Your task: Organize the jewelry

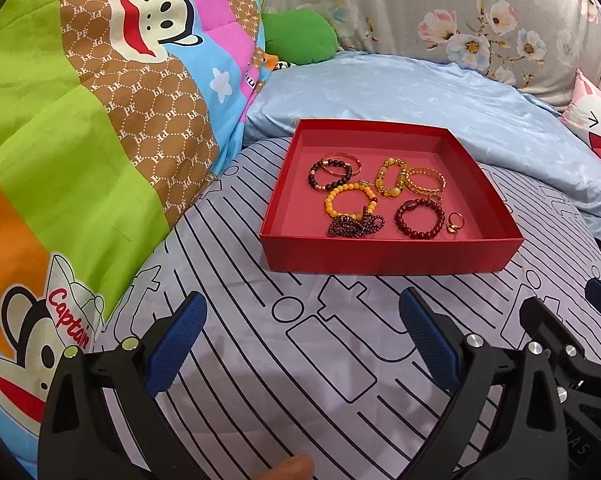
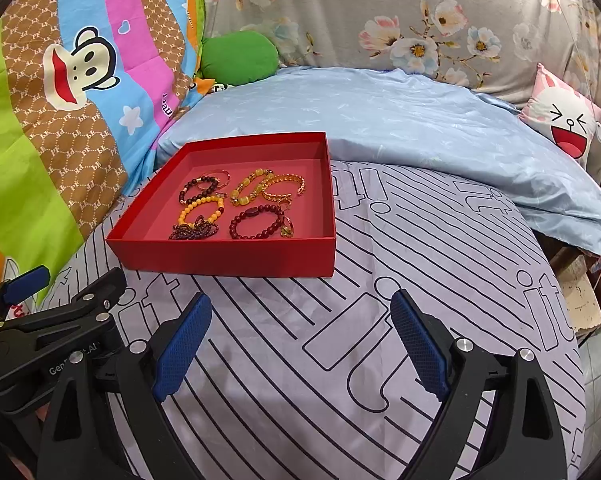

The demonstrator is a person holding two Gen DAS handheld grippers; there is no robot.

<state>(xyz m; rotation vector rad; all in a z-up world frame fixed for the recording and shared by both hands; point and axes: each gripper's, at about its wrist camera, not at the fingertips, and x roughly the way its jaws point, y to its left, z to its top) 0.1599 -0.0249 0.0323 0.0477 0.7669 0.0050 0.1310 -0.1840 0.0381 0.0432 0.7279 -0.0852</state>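
The left wrist view shows the left tool point(image 1: 302, 312) spread wide with nothing between its blue pads, low over the striped bed sheet point(image 1: 260, 360), and the right tool point(image 1: 572, 344) just beside it at the right edge. A fingertip point(image 1: 294, 466) peeks in at the bottom, which the other view lacks. The right wrist view shows the right tool point(image 2: 300, 312) likewise spread and holding nothing, with the left tool point(image 2: 60, 320) at its left edge. Only this view takes in the bed's right edge and a patch of tiled floor point(image 2: 596, 364) beyond it.

The red box point(image 1: 388, 256) sits open on the sheet, ahead of both tools and apart from them. All the jewelry lies inside it: a dark bead bracelet point(image 1: 329, 175) over a thin bangle point(image 1: 346, 159), a yellow bead bracelet point(image 1: 347, 201), a heap of small dark red beads point(image 1: 354, 227), a red bead bracelet point(image 1: 419, 218), an amber bracelet point(image 1: 392, 178), a gold chain bracelet point(image 1: 425, 180), and a gold ring point(image 1: 455, 223). A smaller gold piece near the chain may be another ring; it is too small to tell.

Behind the box lies a blue quilt point(image 1: 440, 96).
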